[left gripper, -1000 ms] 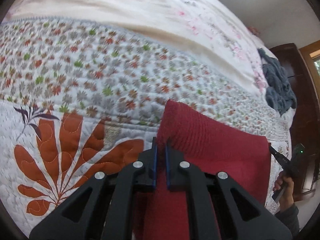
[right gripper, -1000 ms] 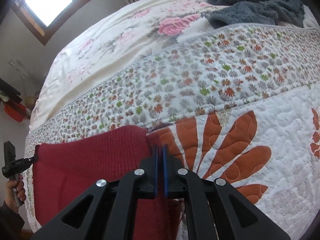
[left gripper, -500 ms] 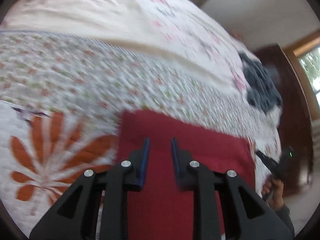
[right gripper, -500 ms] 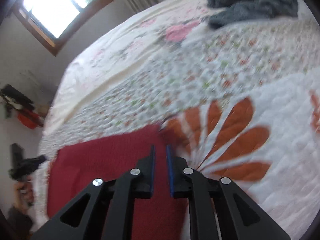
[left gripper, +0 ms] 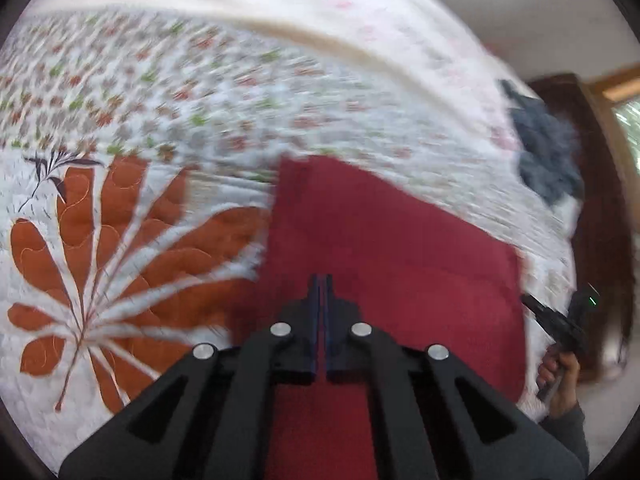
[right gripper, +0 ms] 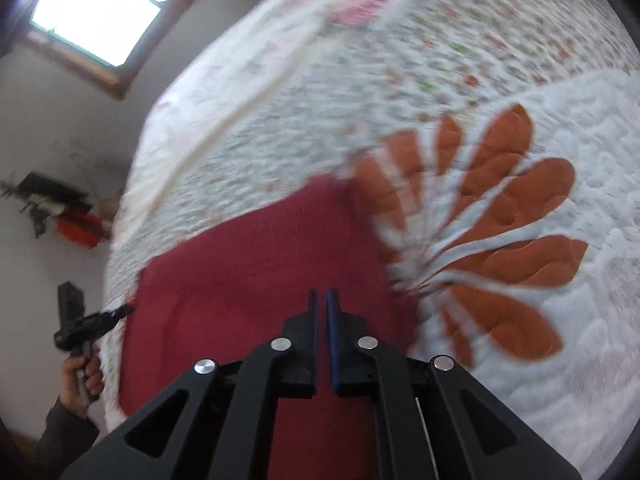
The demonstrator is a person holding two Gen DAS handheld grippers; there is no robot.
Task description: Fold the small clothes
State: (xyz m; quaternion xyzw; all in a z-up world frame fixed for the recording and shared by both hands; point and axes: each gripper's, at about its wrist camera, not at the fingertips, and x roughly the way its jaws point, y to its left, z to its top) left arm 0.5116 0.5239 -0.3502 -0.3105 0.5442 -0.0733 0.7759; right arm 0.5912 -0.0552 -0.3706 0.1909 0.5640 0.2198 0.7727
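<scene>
**A:** The left gripper (left gripper: 320, 280) hangs over the red garment (left gripper: 392, 264), its blue-lined fingers pressed nearly together with nothing between them. The right gripper (right gripper: 321, 296) is much the same, only a thin slit showing, also holding nothing.

**B:** And the garment itself?

**A:** It lies flat on the quilt (left gripper: 132, 92) as a neat rectangle, one side beside the orange leaf pattern (left gripper: 112, 248). In each wrist view the other tool shows near the garment's far edge, with a hand (right gripper: 82, 376) around its handle.

**B:** So which step is this?

**A:** I'd judge a fold has just been laid and both tools are off the cloth. Both views are blurred, so the edges are hard to read.

**B:** Next?

**A:** Probably spreading the fingers and taking two corners of one edge to bring it across, or else turning to another piece.

**B:** Anything in the way?

**A:** Nothing on the cloth. A grey-blue heap of fabric (left gripper: 548, 152) lies well apart, farther up the bed.
</scene>
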